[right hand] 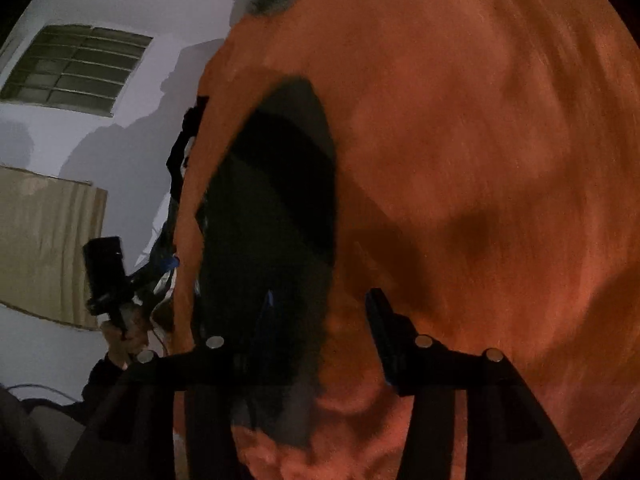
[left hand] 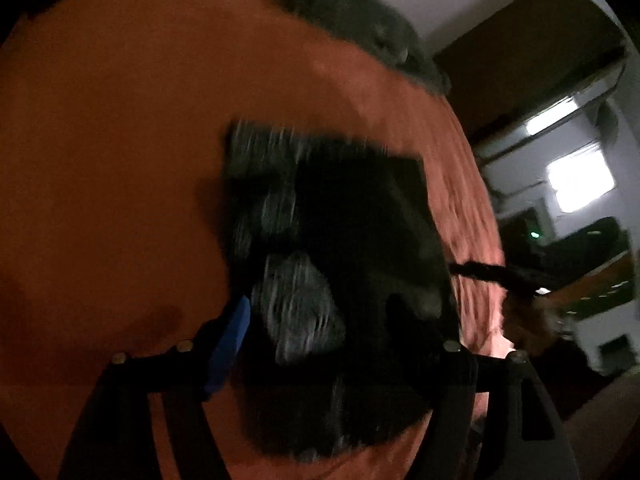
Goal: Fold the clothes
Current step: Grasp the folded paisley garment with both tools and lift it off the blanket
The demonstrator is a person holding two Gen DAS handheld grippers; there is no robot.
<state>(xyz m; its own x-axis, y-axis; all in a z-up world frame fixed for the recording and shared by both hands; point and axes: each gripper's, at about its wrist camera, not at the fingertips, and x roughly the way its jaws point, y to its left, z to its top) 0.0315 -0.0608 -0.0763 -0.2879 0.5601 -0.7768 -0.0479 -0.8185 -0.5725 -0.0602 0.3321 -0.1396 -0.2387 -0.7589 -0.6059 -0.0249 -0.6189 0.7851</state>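
A black garment point(left hand: 352, 220) with grey-white streaked patches lies folded on an orange bedsheet point(left hand: 120, 160). My left gripper point(left hand: 320, 312) is open just above its near part, the blue-padded left finger point(left hand: 228, 344) at the cloth's left edge; the view is blurred. In the right wrist view the same black garment point(right hand: 272, 208) lies at the sheet's point(right hand: 480, 160) left side. My right gripper point(right hand: 320, 312) is open and empty over the garment's near right edge. The other gripper point(right hand: 108, 272) shows at the far left, held in a hand.
A dark grey heap of cloth point(left hand: 360, 28) lies at the far edge of the bed. Beyond the bed are white walls, a barred window point(right hand: 76, 68), a beige curtain point(right hand: 44, 244) and a dark cabinet point(left hand: 540, 40).
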